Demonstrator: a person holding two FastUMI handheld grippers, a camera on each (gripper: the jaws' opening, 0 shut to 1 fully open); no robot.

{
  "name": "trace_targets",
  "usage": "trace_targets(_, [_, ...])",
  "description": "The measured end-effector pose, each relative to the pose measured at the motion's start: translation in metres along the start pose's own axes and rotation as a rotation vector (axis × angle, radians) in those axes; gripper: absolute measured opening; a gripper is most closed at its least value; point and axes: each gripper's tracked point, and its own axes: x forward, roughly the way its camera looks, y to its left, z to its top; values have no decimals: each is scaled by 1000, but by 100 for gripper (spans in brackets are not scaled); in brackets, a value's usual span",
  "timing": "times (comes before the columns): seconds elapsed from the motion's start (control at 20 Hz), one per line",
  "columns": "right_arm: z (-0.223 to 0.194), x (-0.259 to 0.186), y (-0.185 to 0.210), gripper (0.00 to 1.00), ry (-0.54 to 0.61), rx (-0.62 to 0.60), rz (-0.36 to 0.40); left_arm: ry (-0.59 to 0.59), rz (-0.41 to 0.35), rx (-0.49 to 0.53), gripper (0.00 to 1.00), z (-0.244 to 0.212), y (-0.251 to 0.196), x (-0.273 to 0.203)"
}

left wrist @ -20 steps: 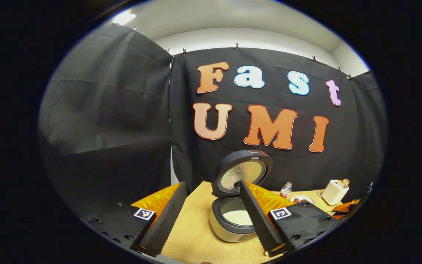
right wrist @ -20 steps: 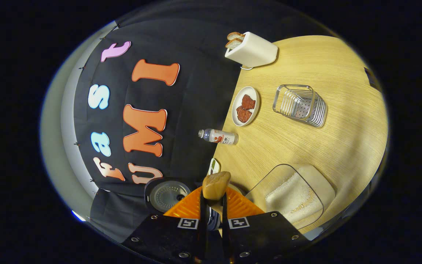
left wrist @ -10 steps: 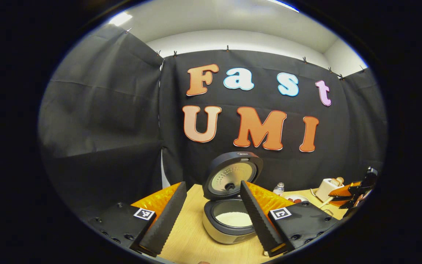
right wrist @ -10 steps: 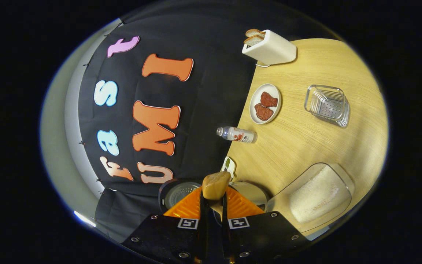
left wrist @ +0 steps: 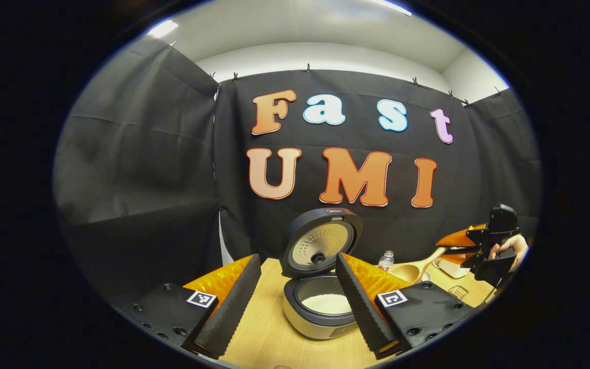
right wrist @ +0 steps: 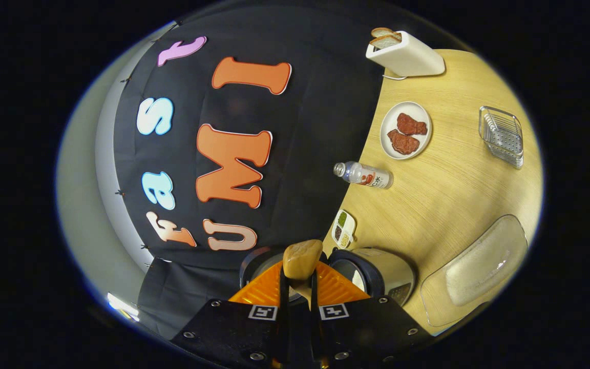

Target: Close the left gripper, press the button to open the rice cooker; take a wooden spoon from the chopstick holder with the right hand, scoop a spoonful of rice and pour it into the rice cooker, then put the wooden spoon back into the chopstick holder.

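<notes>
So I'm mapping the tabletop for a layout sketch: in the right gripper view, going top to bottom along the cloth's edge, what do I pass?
toaster → plate of meat → bottle → small seasoning dish → rice cooker

My smooth pale wooden spoon (right wrist: 302, 259) looked satin beside the light, matt wood-grain table (right wrist: 459, 200), the shiny wire-metal chopstick holder (right wrist: 502, 136), the clear glossy plastic rice box (right wrist: 479, 271) and the cooker's glossy dark lid (left wrist: 321, 241).
</notes>
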Motion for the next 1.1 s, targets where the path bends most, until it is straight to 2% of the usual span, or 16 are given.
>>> trace_targets(0.45, [-10, 59, 43, 16, -10, -79, 30, 27, -2, 10, 100, -10, 3, -5])
trace_targets(0.55, [-11, 66, 55, 15, -25, -126, 35, 23, -1, 2, 100, -8, 5, -7])
trace_targets(0.6, [-10, 68, 59, 15, -37, -154, 38, 22, 3, -2, 96, -9, 7, -9])
trace_targets(0.7, [-8, 73, 69, 15, -58, -208, 45, 19, 11, -5, 100, -10, 13, -9])
trace_targets(1.1, [-16, 93, 89, 15, -75, -322, 60, 13, 38, -1, 100, -10, 26, -13])
